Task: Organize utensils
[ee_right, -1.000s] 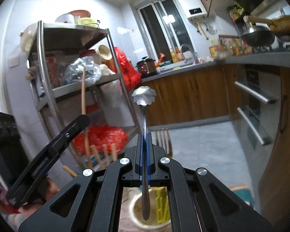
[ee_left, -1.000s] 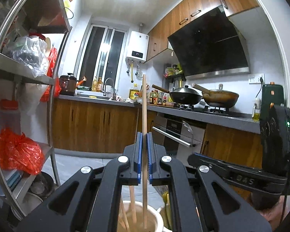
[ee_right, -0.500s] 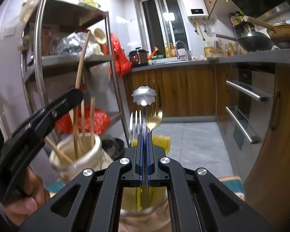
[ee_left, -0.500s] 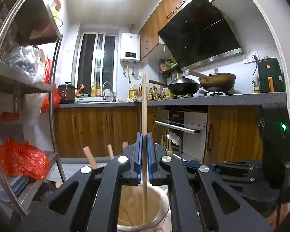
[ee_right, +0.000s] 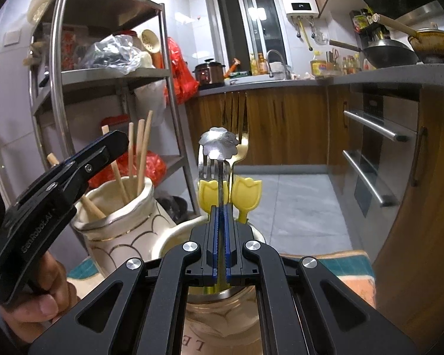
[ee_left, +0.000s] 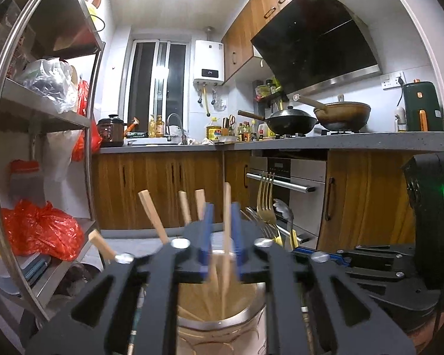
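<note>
My left gripper [ee_left: 221, 207] hangs just over a cream jar [ee_left: 222, 322] of wooden chopsticks [ee_left: 151, 216]. Its jaws are opening. One chopstick [ee_left: 227, 207] stands blurred between the blue pads, free of both, with its lower end in the jar. My right gripper [ee_right: 220, 236] is shut on a silver utensil with a flower-shaped end [ee_right: 219, 143], upright over a second jar [ee_right: 174, 236]. That jar holds forks [ee_right: 207, 167] and yellow tulip-handled pieces [ee_right: 247, 190]. In the right wrist view the left gripper [ee_right: 115, 142] reaches over the chopstick jar [ee_right: 115, 222].
A steel shelf rack [ee_left: 88, 118] with red bags stands close on the left. Wooden cabinets and an oven [ee_left: 281, 183] line the far side and the right. The jars rest on a patterned mat [ee_right: 334, 260]. A hand [ee_right: 44, 304] grips the left tool.
Both grippers sank toward their jars. The left jaws have parted and the chopstick has slid down between them. The right jaws stay shut on the silver utensil.
</note>
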### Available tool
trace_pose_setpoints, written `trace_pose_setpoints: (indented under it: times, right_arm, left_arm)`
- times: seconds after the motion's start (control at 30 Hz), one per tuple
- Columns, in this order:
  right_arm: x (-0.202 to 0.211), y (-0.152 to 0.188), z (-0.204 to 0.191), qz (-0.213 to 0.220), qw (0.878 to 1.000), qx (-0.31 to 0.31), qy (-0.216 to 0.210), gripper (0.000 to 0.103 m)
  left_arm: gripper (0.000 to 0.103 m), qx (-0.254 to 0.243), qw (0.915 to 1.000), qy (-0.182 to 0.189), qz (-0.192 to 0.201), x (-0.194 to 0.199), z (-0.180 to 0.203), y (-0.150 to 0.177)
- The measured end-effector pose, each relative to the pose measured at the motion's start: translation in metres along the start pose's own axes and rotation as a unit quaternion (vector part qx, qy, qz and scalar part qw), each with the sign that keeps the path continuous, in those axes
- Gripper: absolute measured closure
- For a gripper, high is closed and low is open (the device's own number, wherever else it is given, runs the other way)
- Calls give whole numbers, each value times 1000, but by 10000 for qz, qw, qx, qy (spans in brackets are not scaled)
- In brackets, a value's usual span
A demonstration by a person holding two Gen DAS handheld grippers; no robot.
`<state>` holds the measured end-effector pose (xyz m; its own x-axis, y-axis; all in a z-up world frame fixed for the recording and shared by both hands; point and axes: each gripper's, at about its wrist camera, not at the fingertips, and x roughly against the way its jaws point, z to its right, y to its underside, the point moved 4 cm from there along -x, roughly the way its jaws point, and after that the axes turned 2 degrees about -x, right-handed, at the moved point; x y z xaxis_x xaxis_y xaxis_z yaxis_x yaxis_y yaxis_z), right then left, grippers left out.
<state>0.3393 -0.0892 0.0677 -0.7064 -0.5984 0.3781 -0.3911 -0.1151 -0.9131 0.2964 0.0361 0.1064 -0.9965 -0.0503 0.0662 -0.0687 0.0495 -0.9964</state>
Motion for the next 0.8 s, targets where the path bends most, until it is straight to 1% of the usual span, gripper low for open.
trace_pose_setpoints:
  times: [0.03,0.1,0.13,0.17,0.23,0.37,0.43,0.47,0.53,0.57,0.63,0.67,0.73,0.8]
  right_arm:
    - [0,0,0,-18,10000,-2,0,98]
    - [1,1,1,-46,10000,-21,-8,95]
    - [2,1,1,-48,10000,-26,-10,90]
    - [4,1,1,-37,10000,-32,-16,88]
    - [10,1,2,-8,10000,-57,-44,78]
    - [23,1,4,38,9999,-137,-83,75]
    - [30,2,7,68,9998,-179,-82,66]
    - [34,2,8,82,9997,-211,-79,63]
    - [45,4,12,130,9995,-287,-65,57]
    - [50,5,13,150,9993,-326,-42,56]
    - [61,9,15,174,9990,-404,-8,49]
    - [68,11,15,196,9988,-438,3,47]
    - [79,16,14,206,9987,-475,17,40]
    - [87,21,12,195,9987,-463,9,34]
  left_arm:
    - [72,1,10000,-17,27,2,0,-1]
    - [69,12,10000,-16,50,5,0,-3]
    - [64,12,10000,-12,48,7,0,-4]
    - [61,13,10000,-4,46,9,0,-4]
    - [52,30,10000,25,41,13,0,-6]
    - [43,162,9999,-16,-18,28,-3,-6]
    - [35,271,9996,-65,-84,37,-8,-5]
    - [34,352,9993,-85,-118,42,-12,-4]
    - [27,511,9984,-93,-229,52,-18,-1]
    - [26,569,9979,-105,-298,55,-20,1]
    - [24,641,9971,-98,-405,64,-24,6]
    - [23,670,9967,-113,-447,70,-25,8]
    - [16,774,9955,-137,-527,80,-29,13]
    - [14,848,9946,-139,-576,89,-32,18]
